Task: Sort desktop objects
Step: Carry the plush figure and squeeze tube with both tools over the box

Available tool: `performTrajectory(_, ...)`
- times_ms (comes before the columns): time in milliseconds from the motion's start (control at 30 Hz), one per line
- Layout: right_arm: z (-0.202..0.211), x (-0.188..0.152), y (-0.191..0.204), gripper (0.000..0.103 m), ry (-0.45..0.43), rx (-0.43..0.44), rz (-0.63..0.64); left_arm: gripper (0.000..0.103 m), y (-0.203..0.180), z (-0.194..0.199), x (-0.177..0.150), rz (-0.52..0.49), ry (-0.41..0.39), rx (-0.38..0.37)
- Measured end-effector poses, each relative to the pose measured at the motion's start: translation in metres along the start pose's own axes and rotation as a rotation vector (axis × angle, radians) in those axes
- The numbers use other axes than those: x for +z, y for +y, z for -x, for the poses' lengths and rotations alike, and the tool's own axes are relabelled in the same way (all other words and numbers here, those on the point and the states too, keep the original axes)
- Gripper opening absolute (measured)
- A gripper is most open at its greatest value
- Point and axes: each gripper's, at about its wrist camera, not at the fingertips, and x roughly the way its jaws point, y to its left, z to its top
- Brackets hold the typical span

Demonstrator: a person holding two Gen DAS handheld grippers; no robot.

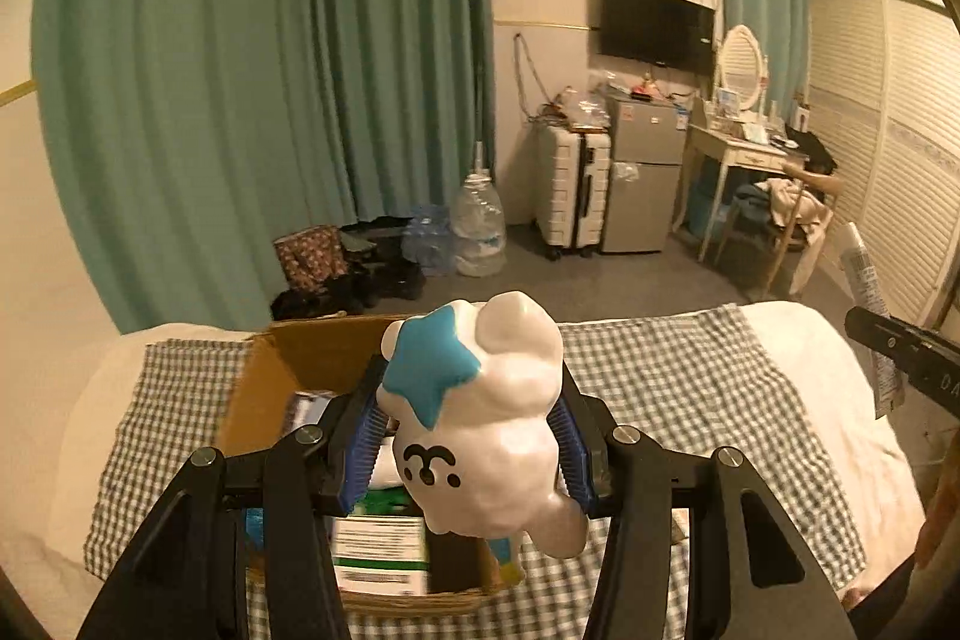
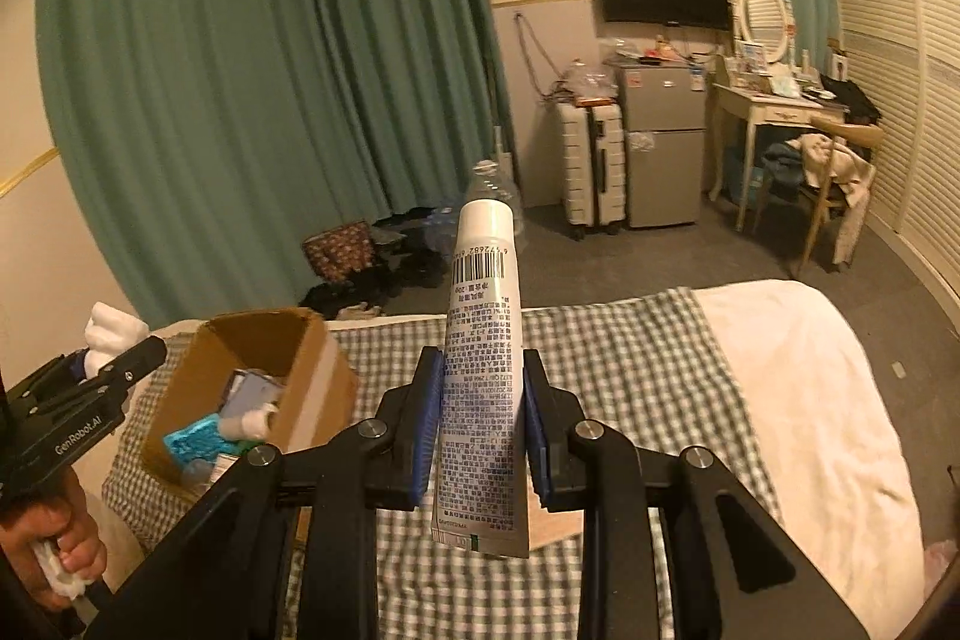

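I hold both loads over the checked cloth (image 2: 630, 340): left gripper (image 1: 468, 436) clamped on the figurine (image 1: 486, 418) above the box (image 1: 312, 352), right gripper (image 2: 480, 430) clamped on the tube (image 2: 480, 376); next, I judge, comes release into the box.

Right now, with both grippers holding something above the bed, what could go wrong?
1. The left gripper pinches the glossy white figurine across rounded sides; it might slip and miss the cardboard box.
2. The right gripper holds the white tube by its soft body with the cap up; it could slide down onto the checkered cloth.
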Motion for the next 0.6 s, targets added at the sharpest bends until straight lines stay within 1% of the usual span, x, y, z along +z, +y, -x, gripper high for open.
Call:
performTrajectory(233,-0.026,0.002,0.056,0.025,0.017,0.098,0.06,0.051,0.049,-0.013,-0.01,0.034,0.02,0.069)
performTrajectory(467,-0.067,-0.006,0.121,0.025,0.069,0.198,0.122,0.051,0.09,-0.033,-0.024,0.064,0.061,0.11)
performTrajectory(600,-0.093,-0.013,0.155,0.025,0.103,0.238,0.152,0.051,0.111,-0.049,-0.036,0.083,0.094,0.123)
